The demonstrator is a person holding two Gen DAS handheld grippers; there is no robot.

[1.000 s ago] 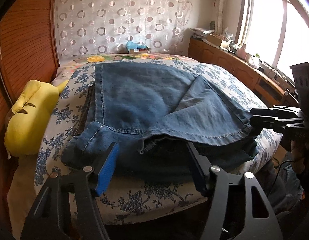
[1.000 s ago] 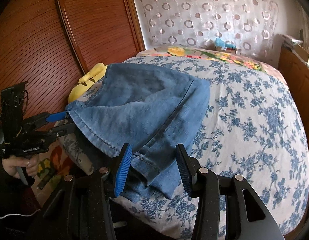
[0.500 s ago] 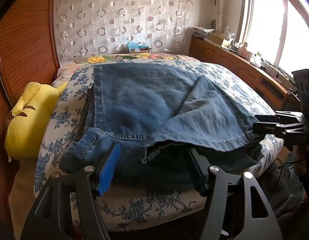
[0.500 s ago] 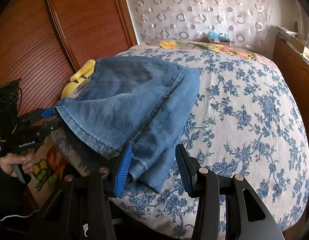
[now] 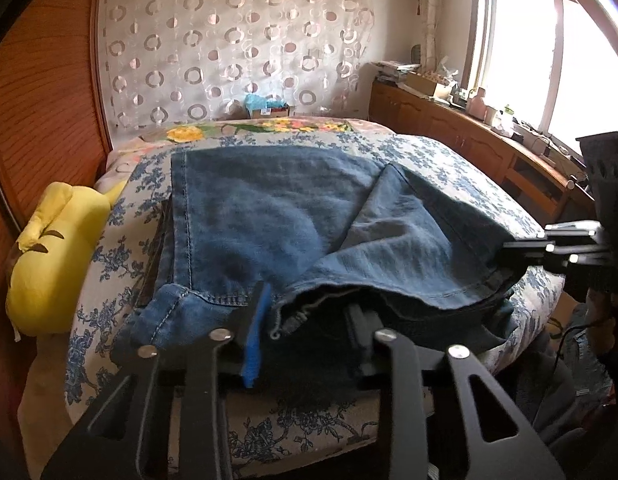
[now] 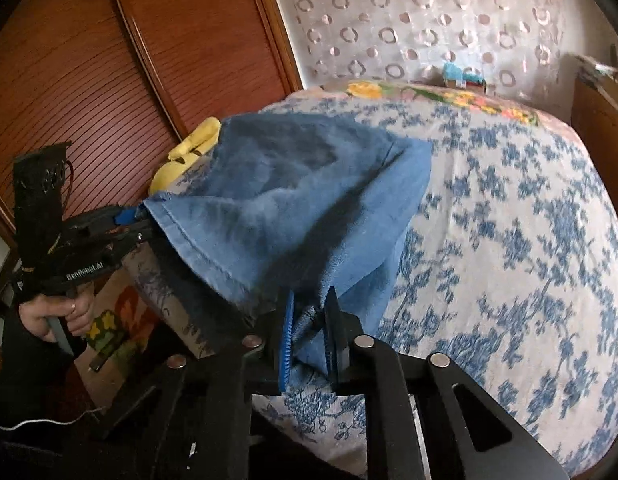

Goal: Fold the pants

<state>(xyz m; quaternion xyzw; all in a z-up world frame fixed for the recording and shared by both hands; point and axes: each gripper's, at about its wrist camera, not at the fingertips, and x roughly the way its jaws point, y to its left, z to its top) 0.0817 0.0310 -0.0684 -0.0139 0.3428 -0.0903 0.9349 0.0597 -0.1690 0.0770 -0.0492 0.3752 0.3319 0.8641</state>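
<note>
Pants (image 5: 277,220) lie part-folded at the bed's (image 6: 529,240) near edge; left tongs (image 5: 309,320) have just closed narrow on the waistband side, right tongs (image 6: 309,328) have just pinched the hem corner, probably so both ends lift together for the next fold.

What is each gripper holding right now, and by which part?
Both hold the jeans at the near edge. The right gripper pinches one hem corner; the left gripper, jaws just closing, clamps the bunched denim at the other end.
</note>
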